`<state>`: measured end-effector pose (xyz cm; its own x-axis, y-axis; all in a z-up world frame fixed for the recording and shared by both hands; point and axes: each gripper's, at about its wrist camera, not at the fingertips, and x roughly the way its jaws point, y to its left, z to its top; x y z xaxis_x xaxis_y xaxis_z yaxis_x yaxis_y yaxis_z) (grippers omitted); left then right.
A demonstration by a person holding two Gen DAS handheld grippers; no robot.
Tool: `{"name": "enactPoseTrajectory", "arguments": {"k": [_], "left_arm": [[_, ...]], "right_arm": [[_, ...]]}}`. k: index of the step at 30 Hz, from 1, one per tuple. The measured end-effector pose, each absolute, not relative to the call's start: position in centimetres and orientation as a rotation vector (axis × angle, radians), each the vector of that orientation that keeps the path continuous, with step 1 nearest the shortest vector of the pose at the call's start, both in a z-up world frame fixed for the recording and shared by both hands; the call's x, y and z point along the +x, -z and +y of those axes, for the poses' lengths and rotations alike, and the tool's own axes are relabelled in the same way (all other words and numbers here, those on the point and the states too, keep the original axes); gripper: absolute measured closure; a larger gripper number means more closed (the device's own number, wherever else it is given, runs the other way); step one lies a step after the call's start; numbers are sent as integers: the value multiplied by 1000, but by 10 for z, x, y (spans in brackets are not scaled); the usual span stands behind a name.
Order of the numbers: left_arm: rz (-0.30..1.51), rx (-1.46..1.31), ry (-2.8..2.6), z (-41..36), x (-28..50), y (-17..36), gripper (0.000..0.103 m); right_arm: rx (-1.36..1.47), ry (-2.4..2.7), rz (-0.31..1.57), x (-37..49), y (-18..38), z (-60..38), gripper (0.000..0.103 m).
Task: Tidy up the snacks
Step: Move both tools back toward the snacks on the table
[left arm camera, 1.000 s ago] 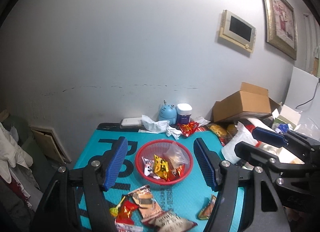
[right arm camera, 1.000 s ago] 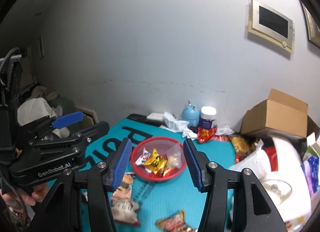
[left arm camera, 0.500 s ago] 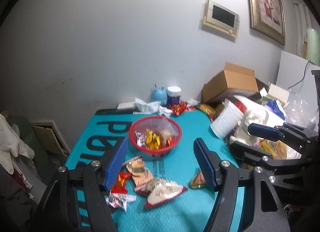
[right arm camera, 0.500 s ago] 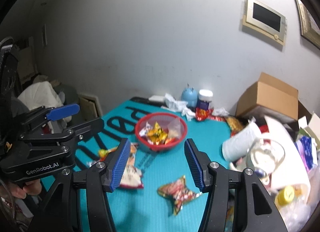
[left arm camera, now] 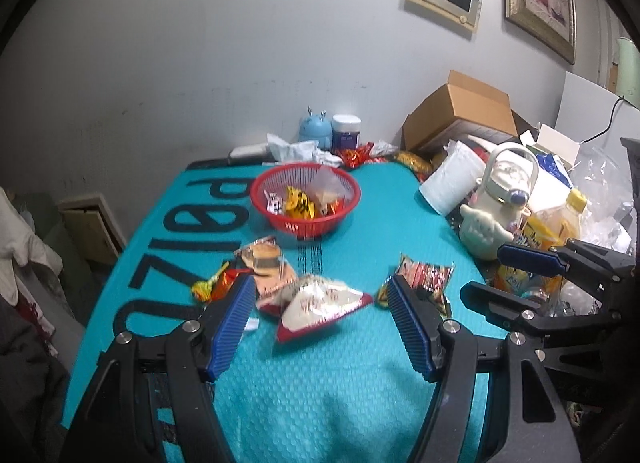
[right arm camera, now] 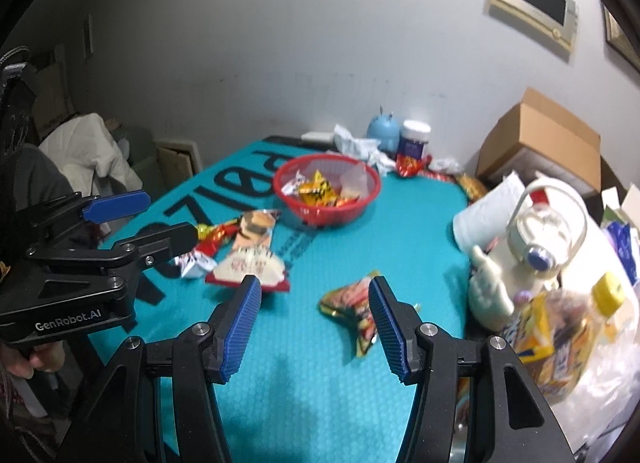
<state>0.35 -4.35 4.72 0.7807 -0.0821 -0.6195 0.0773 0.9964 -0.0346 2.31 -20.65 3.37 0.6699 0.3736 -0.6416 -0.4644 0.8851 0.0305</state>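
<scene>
Snacks [left arm camera: 320,301] near mat's [left arm camera: 340,403] open front

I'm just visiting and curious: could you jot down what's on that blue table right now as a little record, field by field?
surface: teal mat with large black lettering
container: red basket, already holding several wrapped snacks
loose snacks: white-and-red packet, burger-print packet, lollipop, red-and-yellow packet
left gripper: open, empty, above the white-and-red packet
right gripper: open, empty, near the red-and-yellow packet
right-side clutter: cardboard box, white kettle-like jug, yellow-capped bottle
</scene>
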Motion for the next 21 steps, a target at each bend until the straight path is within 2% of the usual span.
{"name": "enactPoseTrajectory", "arguments": {"k": [10,13,21], "left_arm": [[716,7,95,-47,10,-17,36],[724,-3,94,-47,15,-11,36],[749,-59,98,-37,45,-2,36]], "right_arm": [[-110,-482,797,38,8,-210,47],[-106,-471,822,46,18,-211,35],[-33,-441,848,75,29,-223,32]]}}
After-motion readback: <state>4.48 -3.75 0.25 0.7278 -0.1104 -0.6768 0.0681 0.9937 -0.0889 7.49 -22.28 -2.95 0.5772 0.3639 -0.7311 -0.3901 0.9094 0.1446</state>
